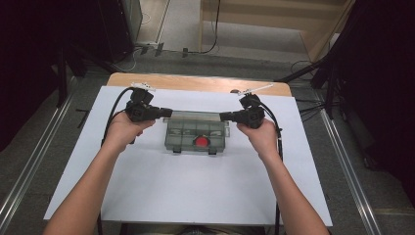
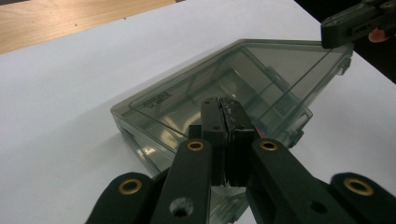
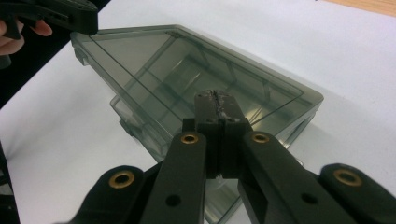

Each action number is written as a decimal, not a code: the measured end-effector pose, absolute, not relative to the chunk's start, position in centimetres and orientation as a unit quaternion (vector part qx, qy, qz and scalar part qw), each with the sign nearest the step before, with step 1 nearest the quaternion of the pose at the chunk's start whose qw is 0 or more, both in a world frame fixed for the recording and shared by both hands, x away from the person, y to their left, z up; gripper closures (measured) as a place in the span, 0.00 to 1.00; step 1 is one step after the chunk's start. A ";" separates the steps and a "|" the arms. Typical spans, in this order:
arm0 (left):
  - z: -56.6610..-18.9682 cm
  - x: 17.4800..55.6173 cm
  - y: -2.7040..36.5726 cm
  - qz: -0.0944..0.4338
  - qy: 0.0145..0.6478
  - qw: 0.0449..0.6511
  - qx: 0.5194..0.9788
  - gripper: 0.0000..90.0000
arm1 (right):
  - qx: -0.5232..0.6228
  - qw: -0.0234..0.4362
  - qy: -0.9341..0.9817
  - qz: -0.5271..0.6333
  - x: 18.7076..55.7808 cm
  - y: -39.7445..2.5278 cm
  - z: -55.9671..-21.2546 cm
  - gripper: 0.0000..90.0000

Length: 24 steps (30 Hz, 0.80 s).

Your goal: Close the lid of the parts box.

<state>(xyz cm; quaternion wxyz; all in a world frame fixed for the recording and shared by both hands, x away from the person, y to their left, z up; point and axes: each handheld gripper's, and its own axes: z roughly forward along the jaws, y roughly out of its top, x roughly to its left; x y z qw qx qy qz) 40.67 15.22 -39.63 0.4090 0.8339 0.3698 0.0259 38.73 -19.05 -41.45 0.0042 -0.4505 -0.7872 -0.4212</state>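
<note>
The smoky clear compartment box (image 1: pixel 196 135) lies a little beyond the middle of the white sheet (image 1: pixel 147 196) that covers the bench, its long axis running left to right, parallel to the bench's far edge. A red piece (image 1: pixel 201 142) sits in one of its near compartments, right of centre. In both gripper views the lid (image 2: pixel 243 79) stands tilted up off the tray rather than lying flat on it; I judge it part-open, hinged along the far side.

My left tongs (image 1: pixel 165 112) point in at the box's far left corner and my right tongs (image 1: pixel 226 116) at its far right corner, so the box lies between them, each hand at its own end and neither clearly nearer. Both pairs have their jaws pressed together; in the gripper views the tips lie against the lid, but I cannot tell whether they pinch its edge or only rest there.

Any coming move turns on that: both ends of the lid must travel together, about the long axis, or it will twist.
</note>
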 end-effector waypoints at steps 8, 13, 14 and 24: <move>-40.2 39.8 15.3 0.030 0.364 0.405 0.838 0.99 | -0.449 0.004 -0.792 -0.413 38.2 -18.6 -41.7 1.00; -40.5 39.4 15.4 0.030 0.361 0.408 0.838 0.99 | -0.445 0.005 -0.796 -0.411 37.7 -18.3 -41.8 1.00; -40.5 39.3 15.5 0.031 0.361 0.409 0.838 0.99 | -0.443 0.003 -0.797 -0.409 37.6 -18.2 -41.9 1.00; -41.0 38.5 15.6 0.031 0.354 0.419 0.836 0.99 | -0.441 0.005 -0.801 -0.406 36.9 -18.0 -42.3 1.00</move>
